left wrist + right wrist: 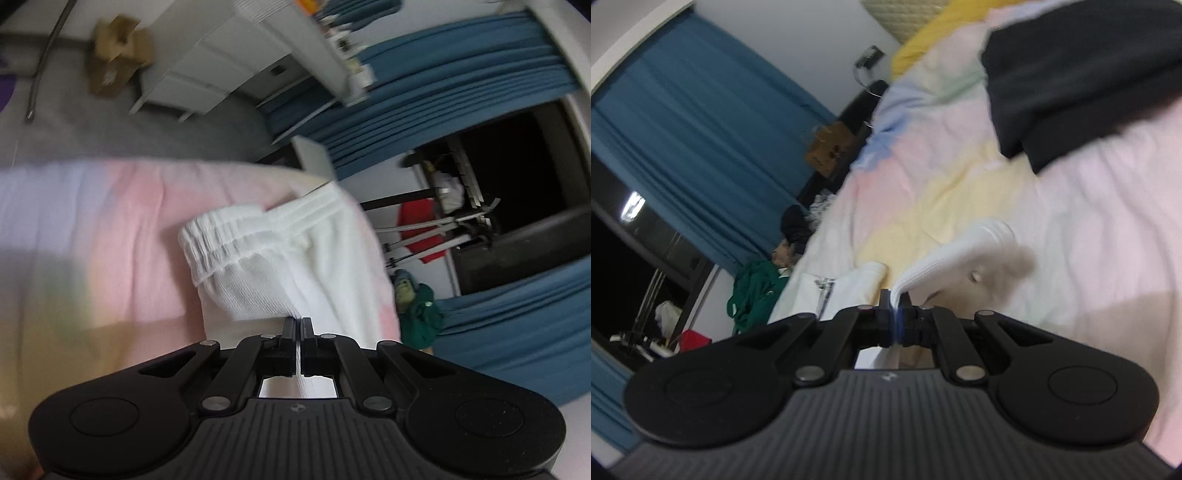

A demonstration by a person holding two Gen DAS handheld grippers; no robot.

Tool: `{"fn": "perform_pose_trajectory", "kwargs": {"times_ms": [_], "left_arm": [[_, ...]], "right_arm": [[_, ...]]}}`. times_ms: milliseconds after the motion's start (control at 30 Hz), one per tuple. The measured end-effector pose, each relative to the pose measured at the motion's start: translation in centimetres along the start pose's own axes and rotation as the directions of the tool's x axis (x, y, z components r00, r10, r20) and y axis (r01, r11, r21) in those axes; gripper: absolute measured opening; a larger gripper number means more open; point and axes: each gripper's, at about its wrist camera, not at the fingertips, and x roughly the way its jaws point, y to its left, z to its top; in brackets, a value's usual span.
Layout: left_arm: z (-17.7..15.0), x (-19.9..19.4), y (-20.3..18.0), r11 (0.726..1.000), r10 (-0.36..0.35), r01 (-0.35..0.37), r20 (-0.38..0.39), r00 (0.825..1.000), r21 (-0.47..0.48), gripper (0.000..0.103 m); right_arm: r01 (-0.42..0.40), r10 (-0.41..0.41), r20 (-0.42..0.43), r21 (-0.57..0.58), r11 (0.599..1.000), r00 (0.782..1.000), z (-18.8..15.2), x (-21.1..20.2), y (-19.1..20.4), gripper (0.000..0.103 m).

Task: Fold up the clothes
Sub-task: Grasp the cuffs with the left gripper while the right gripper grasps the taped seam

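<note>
My left gripper (298, 322) has its jaws pressed tight on a thin edge of the white shorts (280, 254). The stretchy waistband (218, 236) hangs just ahead of my jaws and a bit to the left. The cloth droops over the pink bedspread (122, 229) below.

My right gripper (895, 295) is also squeezed onto white cloth. A rolled white fold (960, 247) rises just ahead of these jaws and leans right. The picture is blurry here, so I think it is the same shorts, but I am not sure. A flat white piece (857, 284) lies just left of the jaws on the bed.

The shorts are up off the bed between my two grips. I am likely carrying them over to make a fold.

What could go wrong? Each grip holds only a little bit of cloth, so a quick pull could slip it out. The waistband side is bunched and might fold crooked. The black garment (1082, 74) lies far ahead and to the right, so I should not drop the shorts onto it.
</note>
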Motion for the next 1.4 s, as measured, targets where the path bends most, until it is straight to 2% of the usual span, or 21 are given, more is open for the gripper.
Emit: {"fn": "perform_pose_trajectory", "kwargs": {"times_ms": [167,267,367,433,500,600,667,733,767,800,900,933,967,1033,1100,1133,1200,1233,1300,1333,1400], "left_arm": [[1.7,-2.2,-2.7,0.995,-0.065,0.064,0.020,0.998,0.078,0.001],[3.1,-0.2,-6.0,0.988,-0.076,0.072,0.030,0.997,0.136,0.001],[5.0,4.3,-10.5,0.980,-0.066,0.060,0.030,0.997,0.189,0.001],[5.5,8.1,-14.8,0.937,-0.020,-0.006,0.069,0.997,0.350,0.001],[6.4,12.4,-17.8,0.914,0.008,-0.035,0.070,0.998,0.405,0.001],[8.1,19.9,-20.7,0.905,0.068,-0.080,0.044,0.997,0.417,0.001],[8.7,24.8,-21.9,0.884,0.115,-0.134,0.068,0.991,0.448,0.000],[9.4,29.0,-22.7,0.839,0.163,-0.229,0.174,0.971,0.493,0.000],[10.2,31.1,-22.3,0.845,0.197,-0.260,0.180,0.964,0.467,0.000],[10.8,33.0,-21.6,0.864,0.231,-0.274,0.150,0.961,0.424,0.000],[11.0,36.4,-20.8,0.841,0.274,-0.303,0.132,0.953,0.447,0.000],[10.9,36.8,-20.6,0.822,0.276,-0.307,0.136,0.952,0.480,0.000],[10.8,37.0,-20.3,0.818,0.274,-0.304,0.133,0.952,0.489,0.000],[11.0,36.5,-19.7,0.826,0.259,-0.288,0.127,0.958,0.484,0.000],[11.2,35.5,-19.2,0.834,0.237,-0.272,0.134,0.962,0.479,0.003],[11.2,34.1,-18.7,0.848,0.213,-0.251,0.135,0.968,0.467,0.006],[11.3,31.2,-17.7,0.873,0.163,-0.208,0.138,0.977,0.441,0.020],[11.3,29.8,-17.2,0.884,0.138,-0.186,0.140,0.980,0.429,0.024],[10.2,27.0,-16.1,0.904,0.093,-0.137,0.126,0.988,0.405,0.042],[9.5,25.6,-15.5,0.913,0.071,-0.111,0.115,0.991,0.393,0.048],[7.9,23.0,-14.1,0.929,0.044,-0.073,0.087,0.995,0.362,0.071]], "right_arm": [[-0.023,0.028,0.032,-0.127,0.992,0.999,1.3,0.3,3.2,0.005],[-0.019,0.027,0.043,-0.174,0.985,0.999,2.2,2.5,6.6,0.005],[-0.008,0.028,0.073,-0.263,0.965,0.997,2.4,5.4,10.9,0.005],[0.004,0.027,0.092,-0.322,0.947,0.995,1.9,8.3,13.9,0.005],[0.017,0.024,0.107,-0.361,0.932,0.994,1.3,11.6,16.5,0.005],[0.052,0.002,0.127,-0.420,0.906,0.992,-0.3,17.7,19.4,0.005],[0.079,-0.014,0.140,-0.471,0.878,0.990,-1.7,21.6,20.3,0.005],[0.107,-0.035,0.150,-0.509,0.854,0.988,-3.0,25.6,21.1,0.005],[0.116,-0.049,0.141,-0.519,0.847,0.989,-3.6,27.5,21.0,0.005],[0.124,-0.064,0.130,-0.528,0.840,0.989,-4.2,29.3,21.0,0.006],[0.114,-0.085,0.078,-0.583,0.804,0.993,-6.5,33.4,20.8,0.006],[0.110,-0.090,0.063,-0.609,0.786,0.994,-7.3,34.5,20.6,0.006],[0.106,-0.098,0.047,-0.613,0.783,0.994,-7.6,35.2,20.3,0.006],[0.096,-0.108,0.017,-0.608,0.788,0.994,-8.1,36.2,19.9,0.009],[0.053,-0.086,-0.029,-0.577,0.815,0.996,-7.8,36.1,19.4,0.013],[0.030,-0.074,-0.059,-0.551,0.834,0.996,-7.4,35.8,19.1,0.015],[-0.011,-0.040,-0.095,-0.488,0.873,0.995,-6.2,34.3,18.4,0.035],[-0.029,-0.015,-0.089,-0.469,0.883,0.996,-5.8,33.0,18.3,0.042],[-0.056,0.038,-0.050,-0.452,0.890,0.998,-5.1,29.5,18.0,0.067],[-0.066,0.057,-0.034,-0.447,0.892,0.998,-4.7,27.9,17.7,0.067],[-0.080,0.073,-0.032,-0.406,0.910,0.997,-3.9,24.9,16.4,0.067]]}}
